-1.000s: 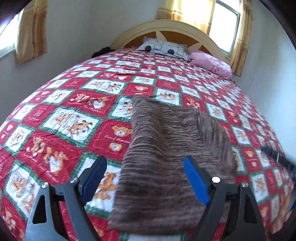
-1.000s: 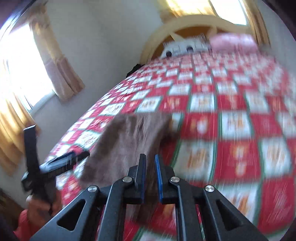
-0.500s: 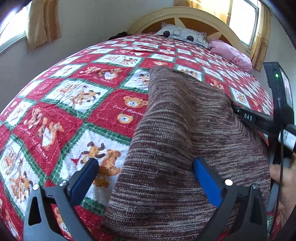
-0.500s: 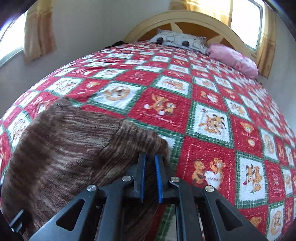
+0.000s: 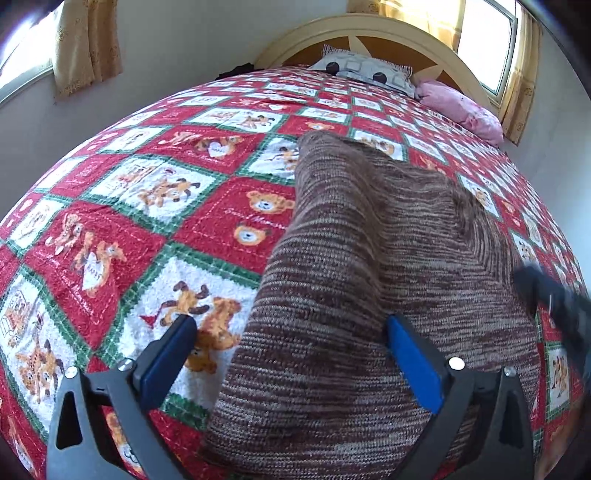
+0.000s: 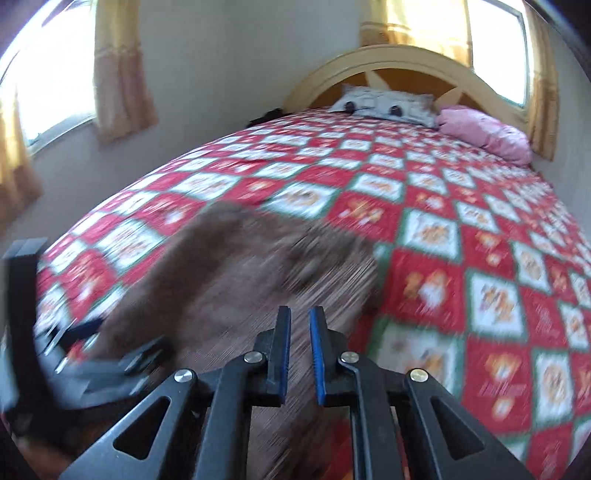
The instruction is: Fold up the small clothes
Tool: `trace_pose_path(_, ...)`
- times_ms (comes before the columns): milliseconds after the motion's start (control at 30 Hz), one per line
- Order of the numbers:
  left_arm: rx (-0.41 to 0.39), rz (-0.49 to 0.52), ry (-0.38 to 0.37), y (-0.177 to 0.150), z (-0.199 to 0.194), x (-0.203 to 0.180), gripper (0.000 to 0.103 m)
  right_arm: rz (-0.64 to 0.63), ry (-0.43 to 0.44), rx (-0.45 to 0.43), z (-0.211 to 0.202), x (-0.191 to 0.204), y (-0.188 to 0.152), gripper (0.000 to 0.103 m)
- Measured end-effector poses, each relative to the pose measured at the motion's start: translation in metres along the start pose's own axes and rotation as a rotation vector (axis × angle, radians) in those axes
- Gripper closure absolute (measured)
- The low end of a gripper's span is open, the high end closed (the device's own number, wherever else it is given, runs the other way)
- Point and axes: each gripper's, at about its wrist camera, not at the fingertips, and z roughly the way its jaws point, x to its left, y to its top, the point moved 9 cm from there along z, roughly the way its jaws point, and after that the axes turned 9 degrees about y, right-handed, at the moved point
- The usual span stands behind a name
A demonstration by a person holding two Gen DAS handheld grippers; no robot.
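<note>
A brown striped knitted garment lies on the red patchwork bedspread, near the bed's foot, partly folded with a raised ridge down its middle. My left gripper is open wide, low over the garment's near left part; its right finger rests on the knit, its left finger over the bedspread. In the blurred right wrist view the garment lies ahead and left. My right gripper has its jaws nearly closed with a thin gap; nothing shows between them. The left gripper's frame shows at lower left.
A grey patterned pillow and a pink pillow lie at the cream headboard. Walls and curtained windows flank the bed. The right gripper's body shows at the right edge of the left wrist view.
My right gripper has pulled back and risen from the garment's corner; the view is now blurred by motion. My left gripper stays open over the garment, shifted slightly back.
</note>
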Motion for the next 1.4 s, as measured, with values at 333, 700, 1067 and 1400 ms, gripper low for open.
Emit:
trace_pose_path(333, -0.003, 0.007, 0.009, -0.001, -0.001, -0.002, 0.000, -0.088, -0.050, 0.069, 0.019, 0.026, -0.041, 0.092)
trace_pose_path(700, 0.042, 0.065, 0.026, -0.040, -0.030, 0.004, 0.000, -0.058, -0.119, 0.091, -0.030, 0.042, -0.082, 0.068)
trace_pose_path(1067, 0.066, 0.068, 0.004, -0.101, -0.099, 0.035, 0.000, 0.304, -0.048, 0.090, -0.090, 0.048, -0.138, 0.037)
trace_pose_path(1400, -0.276, 0.060, 0.030, -0.064, -0.213, 0.050, 0.000, 0.194, -0.174, -0.271, -0.230, 0.085, -0.091, 0.037)
